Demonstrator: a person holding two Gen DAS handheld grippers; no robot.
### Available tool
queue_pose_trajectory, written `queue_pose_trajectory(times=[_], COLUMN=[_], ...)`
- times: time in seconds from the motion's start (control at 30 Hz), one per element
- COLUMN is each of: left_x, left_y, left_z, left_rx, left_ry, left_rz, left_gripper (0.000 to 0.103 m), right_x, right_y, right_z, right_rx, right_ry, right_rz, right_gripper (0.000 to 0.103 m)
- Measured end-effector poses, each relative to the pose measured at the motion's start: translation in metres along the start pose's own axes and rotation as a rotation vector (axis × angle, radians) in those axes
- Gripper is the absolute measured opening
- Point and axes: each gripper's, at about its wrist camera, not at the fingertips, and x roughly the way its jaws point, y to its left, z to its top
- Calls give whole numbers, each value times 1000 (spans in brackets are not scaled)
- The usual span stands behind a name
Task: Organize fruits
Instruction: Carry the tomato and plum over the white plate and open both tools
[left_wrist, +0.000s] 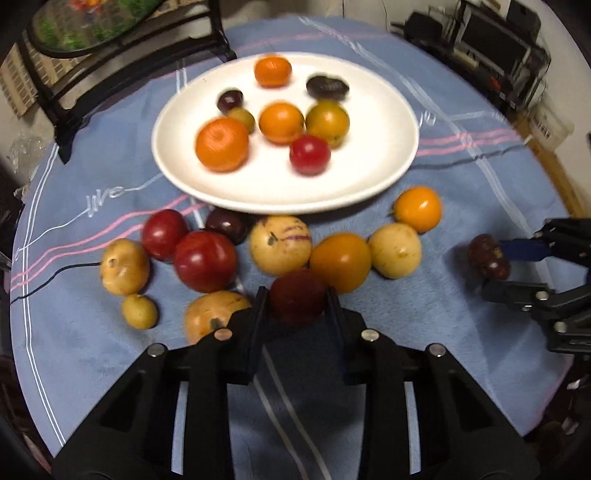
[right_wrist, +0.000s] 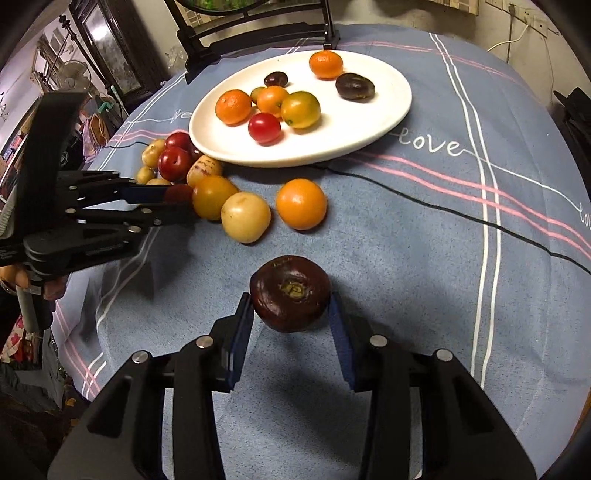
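A white plate (left_wrist: 280, 192) (right_wrist: 373, 133) on the blue cloth holds several fruits: oranges, a red one (left_wrist: 309, 154), dark plums. In front of it lies a loose cluster of red, yellow and orange fruits. My left gripper (left_wrist: 295, 297) is shut on a dark red fruit (left_wrist: 297, 295) at the near edge of that cluster; it shows at the left of the right wrist view (right_wrist: 177, 205). My right gripper (right_wrist: 291, 295) is shut on a dark purple fruit (right_wrist: 290, 293), held above the cloth to the right of the cluster, also seen in the left wrist view (left_wrist: 489, 256).
A dark chair (right_wrist: 255, 29) stands behind the table, beyond the plate. Loose fruits include an orange (right_wrist: 301, 203), a yellow one (right_wrist: 245, 217) and a red one (left_wrist: 205, 260). A hand (right_wrist: 14, 277) holds the left gripper. Cluttered shelves lie past the table's far right edge.
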Motion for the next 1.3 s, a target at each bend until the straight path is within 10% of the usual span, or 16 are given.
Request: queue_pose_trajectory(times=[0.6,1.3], left_x=[-128,-74], left_y=[11,12], left_z=[84,128], left_rx=[-116,-109], left_ry=[-309,-228], left_rz=[71,130], left_gripper=[31,31], right_x=[-105,-79], right_y=[37,16], right_z=[99,151], right_rx=[-121,-87], right_ry=[-344,-319], right_rz=[-4,6], right_gripper=[42,42])
